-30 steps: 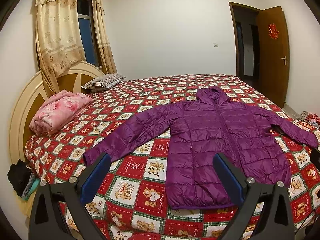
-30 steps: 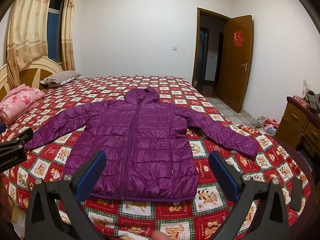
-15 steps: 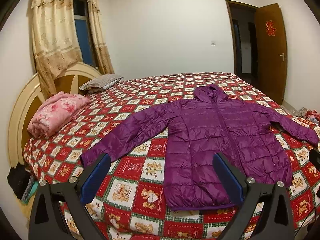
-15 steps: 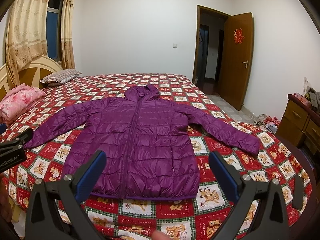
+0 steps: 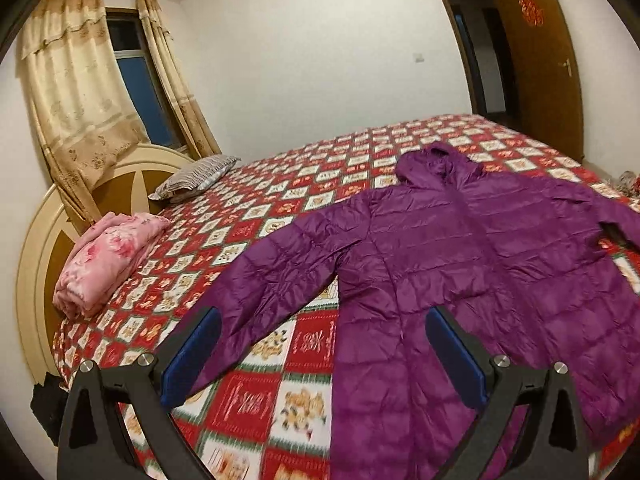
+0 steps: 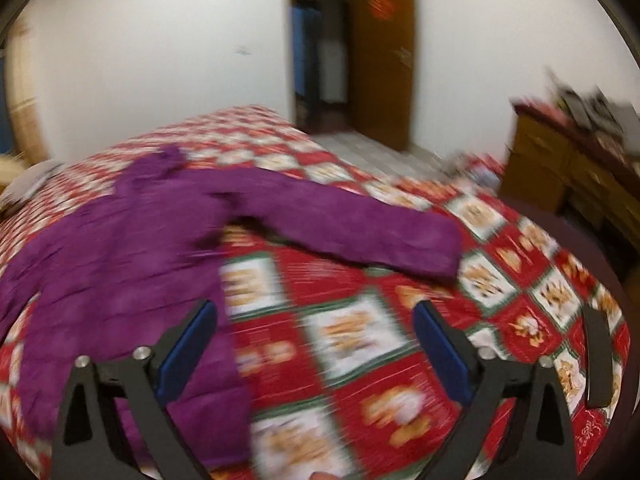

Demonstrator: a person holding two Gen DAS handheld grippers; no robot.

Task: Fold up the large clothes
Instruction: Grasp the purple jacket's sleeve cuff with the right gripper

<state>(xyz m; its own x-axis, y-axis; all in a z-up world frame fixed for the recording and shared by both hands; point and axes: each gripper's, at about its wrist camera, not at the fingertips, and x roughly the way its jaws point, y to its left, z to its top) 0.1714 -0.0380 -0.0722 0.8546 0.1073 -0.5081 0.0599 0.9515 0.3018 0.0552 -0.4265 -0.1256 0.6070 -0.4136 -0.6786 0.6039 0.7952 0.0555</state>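
Observation:
A purple hooded puffer jacket [image 5: 460, 264] lies flat, front up, sleeves spread, on the red patterned bedspread [image 5: 280, 364]. My left gripper [image 5: 322, 354] is open and empty, low over the bed between the jacket's left sleeve [image 5: 272, 276] and its body. In the blurred right wrist view the jacket [image 6: 120, 240] lies to the left, its right sleeve [image 6: 360, 232] stretched to the right. My right gripper [image 6: 316, 350] is open and empty above the bedspread below that sleeve.
A folded pink blanket [image 5: 108, 256] and a striped pillow [image 5: 196, 176] lie by the headboard [image 5: 36, 264]. A wooden dresser [image 6: 568, 168] stands right of the bed. A brown door [image 6: 380, 52] is open at the back.
Both grippers have moved forward and down toward the bed. The left swung toward the left sleeve, the right toward the right sleeve. Both stay open. The jacket has not moved.

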